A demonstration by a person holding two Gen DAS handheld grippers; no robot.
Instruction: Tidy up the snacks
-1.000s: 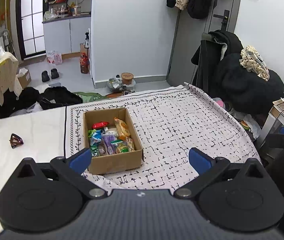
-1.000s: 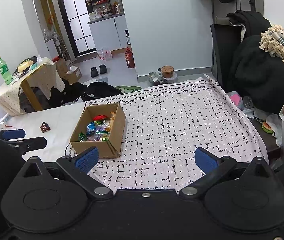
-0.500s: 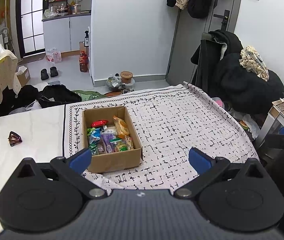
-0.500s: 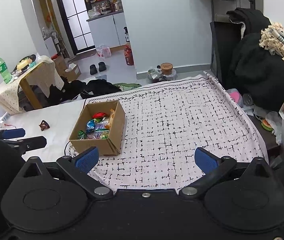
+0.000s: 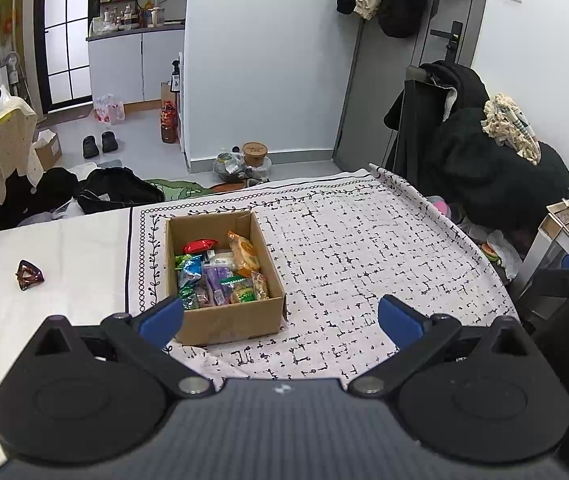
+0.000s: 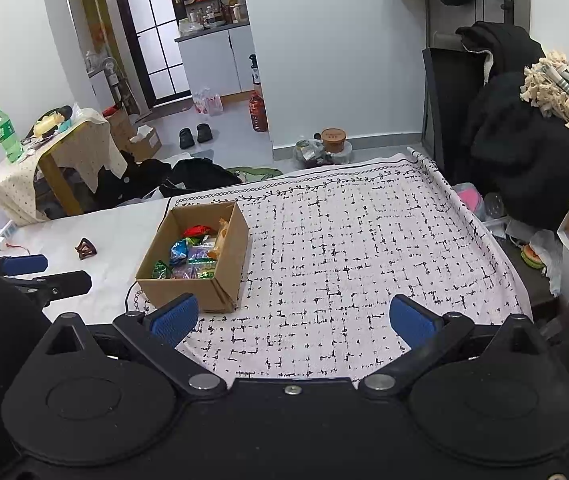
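Note:
An open cardboard box [image 5: 228, 322] [image 6: 228, 252] sits on the patterned cloth [image 5: 364, 264] [image 6: 344, 256], filled with several wrapped snacks [image 5: 220, 272] [image 6: 188, 256]. My left gripper [image 5: 280, 318] hangs open just short of the box's near wall, its left pad in front of the box's near-left corner, nothing between its fingers. My right gripper [image 6: 292, 318] is open too, over bare cloth to the right of the box. The left gripper's fingers [image 6: 24, 265] show at the left edge of the right wrist view.
A small dark brown clip [image 5: 28, 275] [image 6: 85, 249] lies on the white surface left of the cloth. Beyond the far edge are clothes on the floor [image 5: 116, 192], a draped side table [image 6: 56, 152] and a chair piled with dark coats [image 5: 484, 160].
Both views have shifted slightly: the box sits a little farther from the left gripper's pads and a little more to the left in the right view. Both grippers stay open.

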